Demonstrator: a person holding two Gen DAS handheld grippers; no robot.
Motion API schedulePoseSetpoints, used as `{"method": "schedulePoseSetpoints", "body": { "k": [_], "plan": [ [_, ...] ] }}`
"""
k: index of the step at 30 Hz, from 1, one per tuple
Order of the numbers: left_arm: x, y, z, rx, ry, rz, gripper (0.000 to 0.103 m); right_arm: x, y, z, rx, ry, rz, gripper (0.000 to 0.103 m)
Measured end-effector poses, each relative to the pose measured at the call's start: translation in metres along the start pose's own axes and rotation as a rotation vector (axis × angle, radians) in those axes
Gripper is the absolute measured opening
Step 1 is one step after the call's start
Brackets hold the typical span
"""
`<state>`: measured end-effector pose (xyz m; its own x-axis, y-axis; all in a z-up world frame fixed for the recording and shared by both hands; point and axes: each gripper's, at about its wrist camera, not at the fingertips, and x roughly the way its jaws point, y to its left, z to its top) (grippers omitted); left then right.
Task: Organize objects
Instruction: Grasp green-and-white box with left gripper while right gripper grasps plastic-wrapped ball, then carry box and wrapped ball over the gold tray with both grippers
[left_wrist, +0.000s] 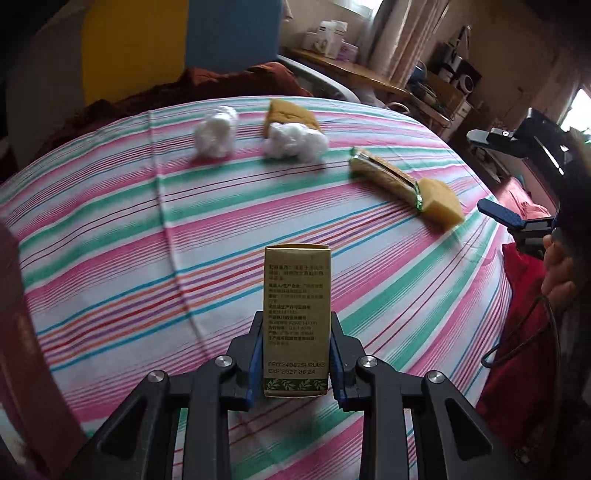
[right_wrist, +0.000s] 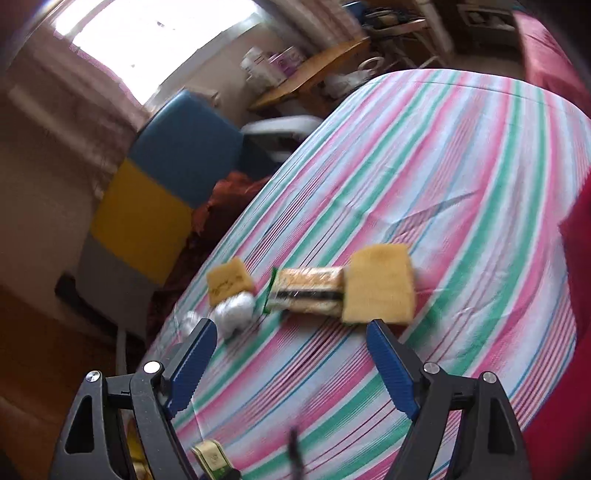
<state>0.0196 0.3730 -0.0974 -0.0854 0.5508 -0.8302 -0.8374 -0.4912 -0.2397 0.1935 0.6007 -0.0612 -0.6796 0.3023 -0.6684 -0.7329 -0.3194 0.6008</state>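
My left gripper (left_wrist: 296, 354) is shut on a gold-green printed box (left_wrist: 296, 317) and holds it upright over the striped cloth (left_wrist: 110, 229). The box also shows at the bottom of the right wrist view (right_wrist: 212, 458). On the cloth lie two white wads (left_wrist: 216, 134) (left_wrist: 295, 140), a yellow sponge (left_wrist: 290, 112) behind one wad, a wrapped cracker pack (left_wrist: 384, 173) and a second yellow sponge (left_wrist: 441, 203). My right gripper (right_wrist: 291, 347) is open and empty, above the cloth near the cracker pack (right_wrist: 306, 291) and the sponge (right_wrist: 378, 284). It shows at the right edge of the left wrist view (left_wrist: 502, 216).
The cloth (right_wrist: 443, 166) covers a rounded table. A red fabric (left_wrist: 524, 314) hangs at its right edge. A blue and yellow panel (right_wrist: 159, 184) stands behind the table. A wooden shelf (left_wrist: 354, 70) with boxes is at the back.
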Motion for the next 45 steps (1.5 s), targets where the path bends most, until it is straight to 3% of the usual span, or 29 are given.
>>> {"method": "schedulePoseSetpoints", "body": {
  "k": [5,10,15,18,23,28,33,40,45],
  "plan": [
    [-0.02,0.008,-0.001,-0.011,-0.041,-0.012,0.03,0.016,0.036,-0.013,-0.199,0.093,-0.06,0.085],
    [-0.048,0.023,-0.003,-0.035,-0.096,-0.018,0.03,0.045,0.075,-0.028,-0.327,0.207,-0.06,0.085],
    [-0.069,0.046,-0.01,-0.082,-0.127,-0.012,0.03,0.076,0.135,-0.035,-0.465,0.232,-0.04,0.083],
    [-0.084,0.055,-0.014,-0.08,-0.159,0.01,0.03,0.11,0.173,-0.039,-0.545,0.245,-0.036,0.077],
    [-0.101,0.074,-0.021,-0.106,-0.19,0.035,0.03,0.183,0.208,-0.04,-0.605,0.286,-0.137,0.07],
    [-0.101,0.092,-0.024,-0.153,-0.181,0.045,0.03,0.232,0.206,-0.039,-0.605,0.343,-0.246,0.059],
    [-0.096,0.097,-0.025,-0.173,-0.174,0.042,0.03,0.242,0.205,-0.044,-0.632,0.38,-0.249,0.039],
    [-0.099,0.098,-0.027,-0.175,-0.183,0.049,0.03,0.216,0.204,-0.062,-0.695,0.354,-0.169,0.035],
    [-0.107,0.096,-0.029,-0.18,-0.202,0.068,0.03,0.177,0.198,-0.09,-0.754,0.431,-0.057,0.035]
  ]
}}
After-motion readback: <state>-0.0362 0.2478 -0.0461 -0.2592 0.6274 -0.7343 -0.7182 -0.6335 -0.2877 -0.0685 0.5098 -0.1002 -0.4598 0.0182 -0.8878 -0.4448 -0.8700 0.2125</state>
